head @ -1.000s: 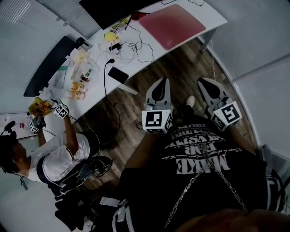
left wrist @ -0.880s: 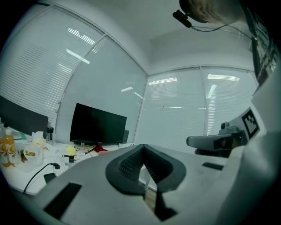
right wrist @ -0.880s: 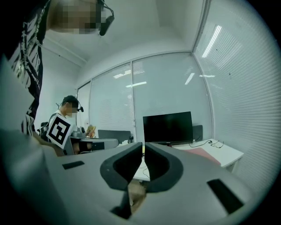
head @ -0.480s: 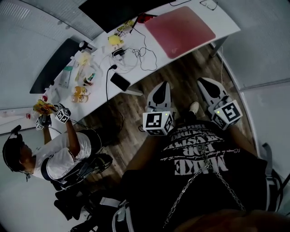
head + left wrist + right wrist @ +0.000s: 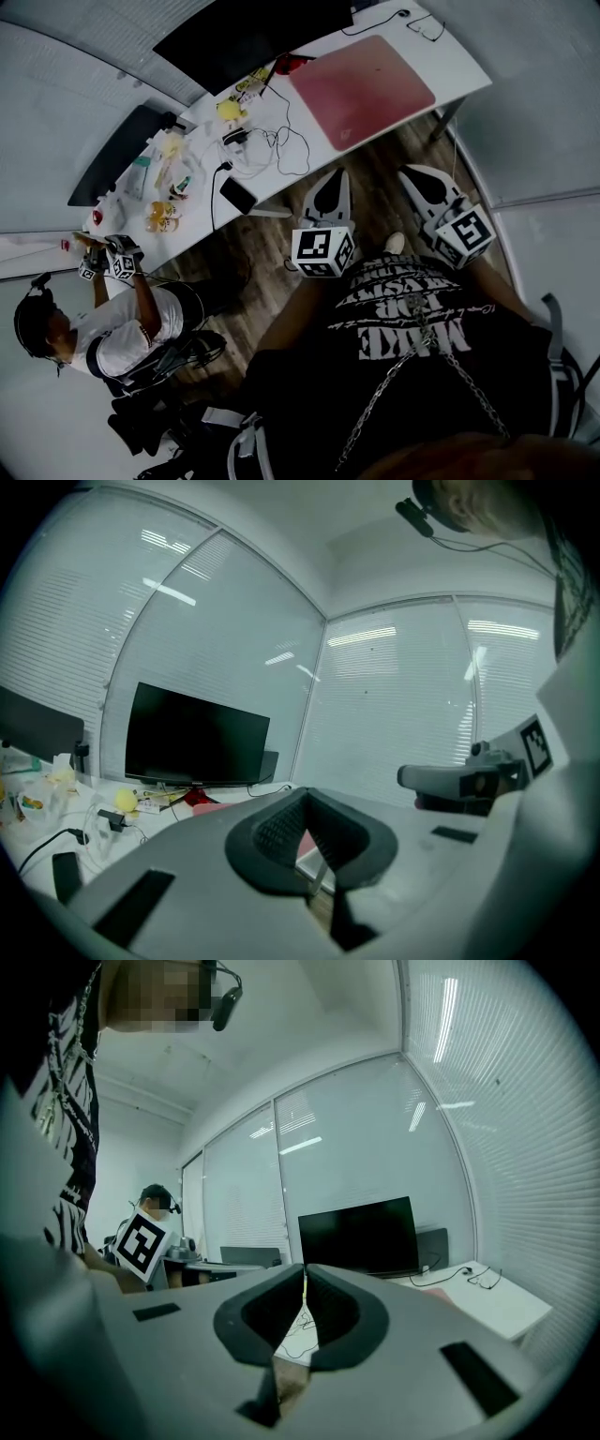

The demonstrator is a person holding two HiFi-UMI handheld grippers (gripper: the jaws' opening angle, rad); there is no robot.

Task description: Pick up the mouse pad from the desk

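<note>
The red mouse pad (image 5: 361,89) lies flat on the uncluttered end of the tabletop (image 5: 459,66) before the monitor (image 5: 248,37), well ahead of the left hand-held gripper (image 5: 337,174) and right hand-held gripper (image 5: 407,174), both pressed together and empty, presumably because the reach comes first.

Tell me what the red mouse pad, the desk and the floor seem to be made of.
Mouse pad: probably fabric over rubber; flat, matte dull red, no glare. Desk: likely laminated board; smooth plain white top. Floor: wood or wood-look planks; brown streaked grain.
</note>
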